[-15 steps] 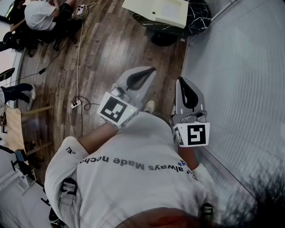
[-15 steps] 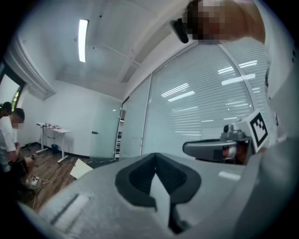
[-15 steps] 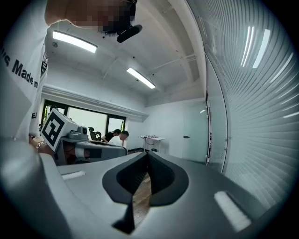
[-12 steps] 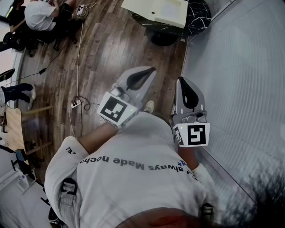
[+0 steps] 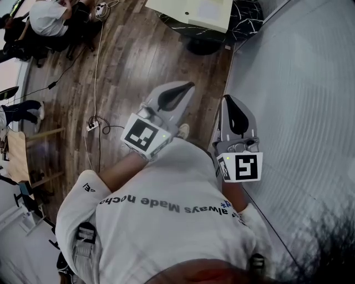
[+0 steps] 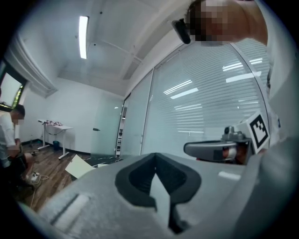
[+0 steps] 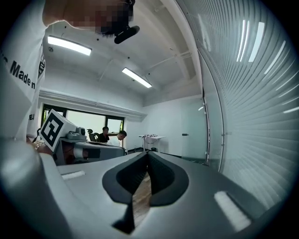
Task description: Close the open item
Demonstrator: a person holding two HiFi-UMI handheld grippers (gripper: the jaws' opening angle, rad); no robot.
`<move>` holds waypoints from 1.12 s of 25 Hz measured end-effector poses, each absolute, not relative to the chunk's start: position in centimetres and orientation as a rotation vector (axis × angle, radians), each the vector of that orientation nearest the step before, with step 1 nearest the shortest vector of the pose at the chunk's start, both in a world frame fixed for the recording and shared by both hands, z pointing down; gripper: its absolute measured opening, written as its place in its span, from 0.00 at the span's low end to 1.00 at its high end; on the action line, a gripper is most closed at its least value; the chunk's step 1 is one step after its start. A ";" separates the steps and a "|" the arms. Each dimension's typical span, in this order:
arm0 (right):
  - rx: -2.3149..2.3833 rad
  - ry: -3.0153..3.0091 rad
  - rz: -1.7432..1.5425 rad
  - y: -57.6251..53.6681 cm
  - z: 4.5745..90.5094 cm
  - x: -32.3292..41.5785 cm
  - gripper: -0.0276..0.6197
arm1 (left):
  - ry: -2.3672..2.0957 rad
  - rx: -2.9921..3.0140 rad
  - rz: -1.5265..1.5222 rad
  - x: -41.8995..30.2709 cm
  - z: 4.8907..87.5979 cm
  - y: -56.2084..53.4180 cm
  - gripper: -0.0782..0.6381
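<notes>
Glass door (image 6: 105, 130) well ahead, neither gripper near it.
Left gripper (image 5: 190, 86) and right gripper (image 5: 225, 100) side by side, both with jaws together on nothing.

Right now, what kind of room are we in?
Probably an open office or lab workspace. There is a glass partition wall with horizontal blinds, a wood-plank floor, a seated person at the far side, and a ceiling strip light overhead.
</notes>
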State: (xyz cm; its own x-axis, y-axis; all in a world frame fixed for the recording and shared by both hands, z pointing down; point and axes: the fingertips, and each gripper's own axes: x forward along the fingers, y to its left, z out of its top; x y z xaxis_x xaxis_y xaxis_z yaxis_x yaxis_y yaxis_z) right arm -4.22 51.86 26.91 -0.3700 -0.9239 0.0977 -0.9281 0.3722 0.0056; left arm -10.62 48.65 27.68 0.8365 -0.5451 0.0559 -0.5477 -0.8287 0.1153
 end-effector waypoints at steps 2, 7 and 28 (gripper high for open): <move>1.700 -2.538 0.090 51.4 27.2 -3.9 0.05 | -0.872 2.879 0.044 -10.3 28.0 48.2 0.12; 1.675 -2.545 0.129 48.7 28.0 -3.2 0.05 | -0.890 2.849 0.076 -9.9 28.9 45.6 0.12; 1.607 -2.527 0.092 27.2 27.7 -9.3 0.05 | -0.809 2.894 -0.007 -14.0 27.9 24.9 0.11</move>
